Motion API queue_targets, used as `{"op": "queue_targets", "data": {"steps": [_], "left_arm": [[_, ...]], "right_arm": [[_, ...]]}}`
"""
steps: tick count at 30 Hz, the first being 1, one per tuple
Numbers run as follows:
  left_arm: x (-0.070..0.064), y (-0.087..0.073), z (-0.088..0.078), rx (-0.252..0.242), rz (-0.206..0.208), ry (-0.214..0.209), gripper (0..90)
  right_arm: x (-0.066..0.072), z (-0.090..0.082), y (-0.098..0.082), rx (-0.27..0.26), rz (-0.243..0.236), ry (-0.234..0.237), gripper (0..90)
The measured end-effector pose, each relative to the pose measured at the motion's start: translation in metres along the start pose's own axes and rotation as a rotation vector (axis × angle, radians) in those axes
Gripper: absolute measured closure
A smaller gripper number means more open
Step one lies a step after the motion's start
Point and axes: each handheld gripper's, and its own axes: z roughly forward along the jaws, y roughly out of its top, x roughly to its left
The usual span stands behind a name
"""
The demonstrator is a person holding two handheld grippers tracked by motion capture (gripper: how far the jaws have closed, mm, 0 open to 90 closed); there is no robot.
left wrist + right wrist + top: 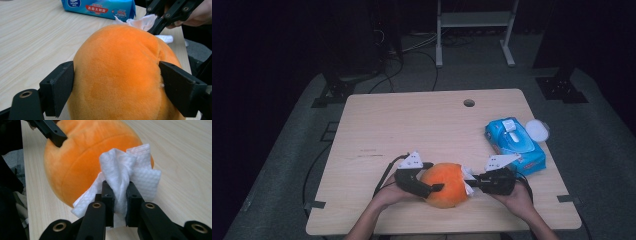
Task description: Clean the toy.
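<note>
An orange plush ball (446, 185) rests on the wooden table (412, 125) near its front edge. My left gripper (434, 178) comes at it from the left, and its two black jaws press into the ball's sides (116, 75). From the right, my right gripper (473, 184) is shut on a crumpled white wipe (130, 172). The wipe lies against the right flank of the ball (82, 157). In the left gripper view the wipe (142, 22) and the right gripper's jaws show beyond the ball's top.
A blue pack of wet wipes (514, 145) lies at the table's right side, with a round white lid (537, 129) beside it at the edge. A cable hole (469, 103) is at the back. A white metal frame (474, 22) stands on the floor beyond.
</note>
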Motion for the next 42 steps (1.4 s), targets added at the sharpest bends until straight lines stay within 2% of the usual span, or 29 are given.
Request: {"op": "queue_targets", "data": {"steps": [3,7,9,11,15,17,20,21,24,26,28,31,33,35,36,38,40,41,42], "left_arm": [[-0.002,0.0,0.002,-0.005,-0.002,-0.001,15.5],[-0.011,0.003,0.007,0.001,0.04,0.006,15.3],[-0.012,0.005,0.005,0.009,0.048,0.004,14.7],[-0.01,0.004,0.003,0.008,0.037,-0.004,14.7],[-0.012,0.005,0.004,0.016,0.04,-0.003,14.7],[-0.014,0.006,0.006,0.019,0.051,0.002,13.6],[-0.018,0.007,0.006,0.023,0.069,0.003,13.2],[-0.018,0.008,0.005,0.026,0.067,-0.001,12.3],[-0.015,0.011,0.0,0.023,0.063,-0.029,8.8],[-0.013,0.011,0.0,0.027,0.046,-0.028,4.2],[-0.01,0.009,0.002,0.031,0.035,-0.048,2.5],[-0.009,0.005,0.007,0.042,0.004,-0.063,3.4],[-0.012,0.007,0.007,0.048,0.026,-0.04,17.1],[-0.016,0.013,0.004,0.016,0.051,-0.001,26.0],[-0.018,0.015,0.003,-0.007,0.068,0.024,26.8],[-0.024,0.021,0.002,-0.056,0.136,0.118,27.6],[-0.029,0.023,0.006,-0.09,0.194,0.183,26.5],[-0.031,0.023,0.008,-0.074,0.208,0.191,24.8],[-0.031,0.021,0.012,-0.05,0.203,0.181,22.2]], "right_arm": [[0.005,-0.004,0.007,-0.021,-0.021,-0.008,80.0],[0.015,-0.008,0.021,-0.091,-0.043,0.023,80.0],[0.015,-0.006,0.021,-0.073,-0.055,0.018,80.0],[0.011,-0.004,0.017,-0.057,-0.042,0.018,80.0],[0.004,-0.005,0.007,-0.013,-0.016,-0.022,79.9],[0.005,-0.008,0.009,-0.032,-0.01,-0.02,79.9],[0.011,-0.01,0.021,-0.092,-0.021,-0.005,80.0],[0.012,-0.008,0.024,-0.084,-0.043,-0.007,79.9],[0.017,-0.001,0.021,-0.058,-0.066,-0.002,80.0],[0.022,-0.004,0.019,-0.05,-0.099,-0.001,80.0],[0.027,-0.005,0.017,-0.05,-0.112,0.019,79.9],[0.027,-0.007,0.017,-0.05,-0.116,0.019,79.9],[0.026,-0.007,0.018,-0.047,-0.111,0.006,79.9],[0.022,-0.009,0.02,-0.063,-0.083,-0.009,79.9],[0.021,-0.01,0.021,-0.071,-0.08,-0.019,79.9],[0.018,-0.015,0.025,-0.097,-0.076,-0.052,80.0],[0.014,-0.018,0.029,-0.133,-0.053,-0.057,80.0],[0.012,-0.018,0.03,-0.139,-0.044,-0.064,80.0],[0.01,-0.017,0.029,-0.138,-0.032,-0.06,80.0]]}}
